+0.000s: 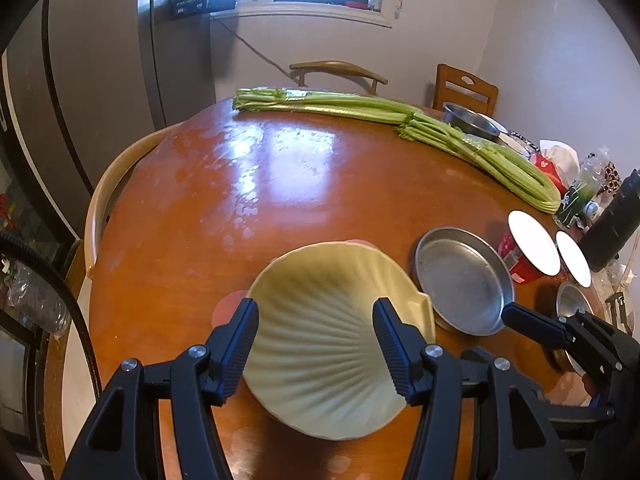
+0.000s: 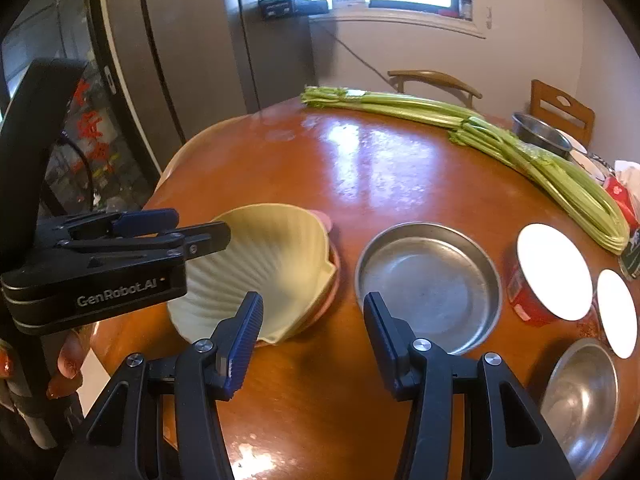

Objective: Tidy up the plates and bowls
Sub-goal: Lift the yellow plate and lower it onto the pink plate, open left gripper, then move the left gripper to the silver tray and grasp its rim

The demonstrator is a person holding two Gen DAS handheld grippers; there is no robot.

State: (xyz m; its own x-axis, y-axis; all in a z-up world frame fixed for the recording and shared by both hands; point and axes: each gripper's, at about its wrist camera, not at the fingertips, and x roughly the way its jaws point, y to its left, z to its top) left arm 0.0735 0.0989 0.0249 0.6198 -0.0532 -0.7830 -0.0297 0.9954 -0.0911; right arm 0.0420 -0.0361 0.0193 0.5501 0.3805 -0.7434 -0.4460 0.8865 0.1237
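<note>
A cream shell-shaped plate (image 1: pixel 328 320) (image 2: pixel 272 264) rests tilted on a pink plate (image 1: pixel 226 308) (image 2: pixel 325 220) on the brown round table (image 1: pixel 280 184). My left gripper (image 1: pixel 316 346) is open, its fingers either side of the shell plate, above it; it also shows in the right wrist view (image 2: pixel 200 232). A shallow steel plate (image 1: pixel 464 280) (image 2: pixel 428 280) lies right of the shell plate. My right gripper (image 2: pixel 312 344) is open and empty, in front of the gap between the two plates; it also shows in the left wrist view (image 1: pixel 532 324).
Celery stalks (image 1: pixel 400 128) (image 2: pixel 480 136) lie across the far side. Two red tubs with white lids (image 2: pixel 552 272) (image 2: pixel 616 312) and a steel bowl (image 2: pixel 580 404) stand at the right. Another steel bowl (image 2: pixel 540 132) sits far right. Chairs ring the table; a fridge (image 1: pixel 100 80) stands left.
</note>
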